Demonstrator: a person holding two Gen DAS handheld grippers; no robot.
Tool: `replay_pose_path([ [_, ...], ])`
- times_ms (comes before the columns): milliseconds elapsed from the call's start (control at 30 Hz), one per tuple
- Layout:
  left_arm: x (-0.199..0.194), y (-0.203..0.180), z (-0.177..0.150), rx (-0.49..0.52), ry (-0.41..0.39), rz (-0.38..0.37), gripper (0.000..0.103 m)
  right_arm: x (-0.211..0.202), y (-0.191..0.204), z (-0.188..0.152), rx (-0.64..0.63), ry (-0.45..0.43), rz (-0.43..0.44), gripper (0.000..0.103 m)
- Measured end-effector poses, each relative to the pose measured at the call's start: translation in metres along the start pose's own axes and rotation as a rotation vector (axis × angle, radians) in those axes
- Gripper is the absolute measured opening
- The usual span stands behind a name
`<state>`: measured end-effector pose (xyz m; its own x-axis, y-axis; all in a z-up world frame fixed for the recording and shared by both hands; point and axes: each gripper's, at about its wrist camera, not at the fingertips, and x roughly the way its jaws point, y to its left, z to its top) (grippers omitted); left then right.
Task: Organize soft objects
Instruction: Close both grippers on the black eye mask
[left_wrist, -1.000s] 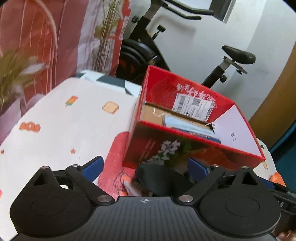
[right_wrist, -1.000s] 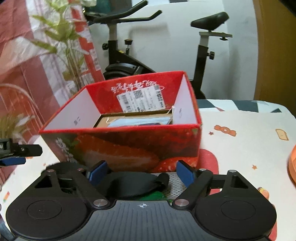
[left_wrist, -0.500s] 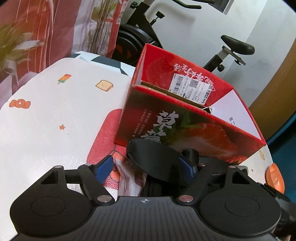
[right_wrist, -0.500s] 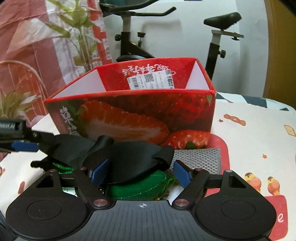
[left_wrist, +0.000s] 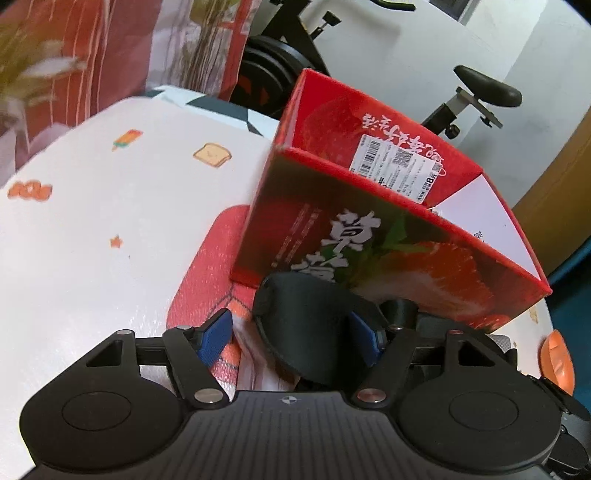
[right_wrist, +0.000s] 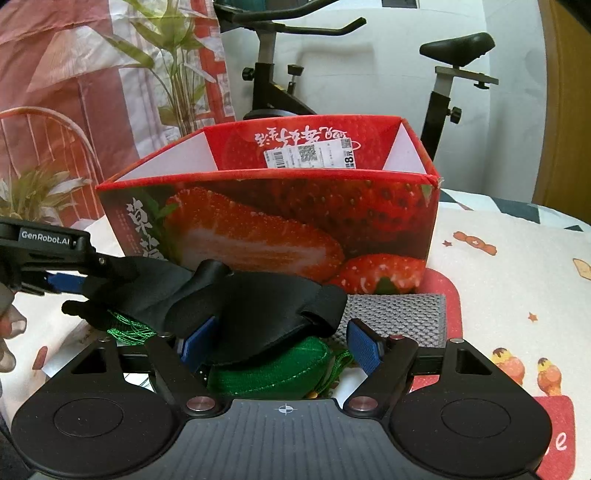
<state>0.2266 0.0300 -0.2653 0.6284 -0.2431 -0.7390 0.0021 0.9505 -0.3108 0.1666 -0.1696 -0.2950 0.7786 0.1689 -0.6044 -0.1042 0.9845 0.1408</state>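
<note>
Indoors, by a red-and-white curtain (right_wrist: 55, 74) and an exercise bike (right_wrist: 269, 85). In front, a table (left_wrist: 92, 221) under a white cloth printed with small cartoons. On it, a red strawberry box (left_wrist: 369, 243), open at the top, with a white label on the far inner wall. Contents hidden from both views.

Just before the box's near wall, a pile of soft things: a black fabric piece (left_wrist: 306, 325) with a strap on top, a green pouch (right_wrist: 269, 373) under it, and a grey mesh cloth (right_wrist: 399, 314) flat on the table, touching the foot of the box. A white-and-pink packet (left_wrist: 255, 354) under the black piece on its left side.

Left gripper (left_wrist: 290, 338): angled down over the left end of the black piece, jaws about half apart and just now closing. Black piece between them, against the right-hand pad, with the left-hand pad clear of it. No firm pinch visible.

Right gripper (right_wrist: 280, 332): low over the pile, jaws fairly wide, narrowed only slightly just now. Straddles the black piece and the green pouch, with the right-hand pad clear of both and the left-hand pad partly hidden by the black fabric. Nothing clamped.

At the left edge of the right wrist view, fingertips of a hand (right_wrist: 7, 332) beside the left gripper. At the right edge of the left wrist view, an orange thing (left_wrist: 557, 354), too cropped to tell.
</note>
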Motion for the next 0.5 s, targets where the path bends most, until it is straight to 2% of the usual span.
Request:
replay_pose_path([
  [33, 0.001, 0.003, -0.001, -0.008, 0.002, -0.014, 0.055, 0.0, 0.0, 0.0, 0.0, 0.001, 0.002, 0.073],
  [133, -0.002, 0.002, 0.0, 0.023, 0.008, -0.039, 0.049, 0.0, 0.0, 0.001, 0.006, 0.005, 0.003, 0.073],
  [233, -0.006, -0.005, -0.001, 0.063, -0.006, -0.037, 0.048, -0.001, 0.001, 0.003, 0.001, 0.011, 0.0, 0.073],
  [400, -0.011, -0.006, -0.002, 0.066, -0.024, -0.048, 0.048, -0.002, 0.001, 0.005, -0.002, 0.015, 0.005, 0.073],
  [500, -0.017, -0.008, -0.004, 0.107, -0.06, -0.048, 0.043, -0.002, 0.001, 0.006, -0.004, 0.017, 0.006, 0.073],
])
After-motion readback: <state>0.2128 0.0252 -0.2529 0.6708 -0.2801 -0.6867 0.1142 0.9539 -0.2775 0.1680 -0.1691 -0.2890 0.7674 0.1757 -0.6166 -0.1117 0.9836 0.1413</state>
